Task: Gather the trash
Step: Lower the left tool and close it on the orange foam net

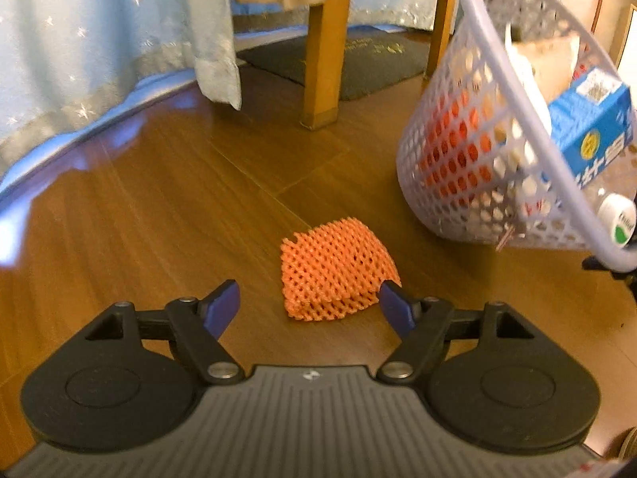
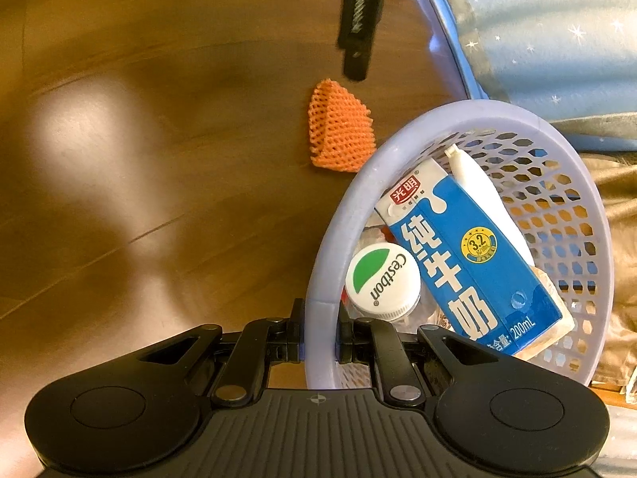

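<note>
Left wrist: foam net (image 1: 336, 273) flat, crosswise.

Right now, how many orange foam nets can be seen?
2. One orange foam net lies on the wooden floor, before the open left hand-held gripper. Another shows orange through the basket wall. More may be hidden inside.

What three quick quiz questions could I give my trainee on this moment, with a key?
1. True or false: the orange foam net already lies inside the basket.
2. Which gripper clamps the basket's rim: A) left gripper, B) right gripper?
3. Fill in: the blue milk carton lies in the ____.

Key: 1 false, it lies on the floor between the open left fingers. 2 B. 3 basket.
</note>
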`<state>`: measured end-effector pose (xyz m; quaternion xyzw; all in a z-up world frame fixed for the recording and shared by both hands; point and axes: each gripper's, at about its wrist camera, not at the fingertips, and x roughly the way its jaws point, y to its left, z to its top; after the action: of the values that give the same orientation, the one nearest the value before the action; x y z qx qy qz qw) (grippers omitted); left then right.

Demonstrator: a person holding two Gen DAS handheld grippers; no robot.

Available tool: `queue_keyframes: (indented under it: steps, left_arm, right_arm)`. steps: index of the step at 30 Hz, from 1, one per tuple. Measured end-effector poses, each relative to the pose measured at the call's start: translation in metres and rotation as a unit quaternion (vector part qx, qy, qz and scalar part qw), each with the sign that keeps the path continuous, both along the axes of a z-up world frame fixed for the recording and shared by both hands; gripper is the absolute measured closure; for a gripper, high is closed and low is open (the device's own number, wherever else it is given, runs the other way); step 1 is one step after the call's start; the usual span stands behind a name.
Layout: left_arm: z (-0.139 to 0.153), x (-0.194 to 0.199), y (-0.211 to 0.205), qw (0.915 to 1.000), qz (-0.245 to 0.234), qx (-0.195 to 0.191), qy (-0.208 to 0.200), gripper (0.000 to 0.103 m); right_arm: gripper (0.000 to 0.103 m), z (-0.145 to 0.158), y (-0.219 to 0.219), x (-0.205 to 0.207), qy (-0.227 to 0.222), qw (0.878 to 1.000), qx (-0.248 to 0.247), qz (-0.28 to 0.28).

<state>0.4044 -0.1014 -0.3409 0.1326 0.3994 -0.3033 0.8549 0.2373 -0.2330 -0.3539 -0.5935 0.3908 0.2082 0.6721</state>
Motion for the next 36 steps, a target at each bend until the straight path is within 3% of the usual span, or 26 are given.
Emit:
queue_keyframes:
  steps: [16,23,32,36]
  left_arm:
    - [-0.047,0.021,-0.029,0.9994,-0.029,-0.014,0.014,0.031]
    - [-0.064,0.021,-0.037,0.9992,-0.035,-0.01,0.018,0.045]
    - [-0.072,0.026,-0.038,0.9992,-0.037,-0.016,0.009,0.045]
    - [-0.075,0.026,-0.039,0.9991,-0.04,-0.012,0.003,0.051]
  right_arm:
    - [0.094,-0.005,-0.021,-0.004,-0.005,1.0,-0.012,0.021]
    - [0.094,-0.008,-0.025,-0.007,-0.008,0.999,-0.018,0.027]
    - [0.094,-0.015,-0.029,-0.01,-0.013,0.999,-0.042,0.025]
    - [0.094,-0.019,-0.03,-0.008,-0.016,0.998,-0.05,0.022]
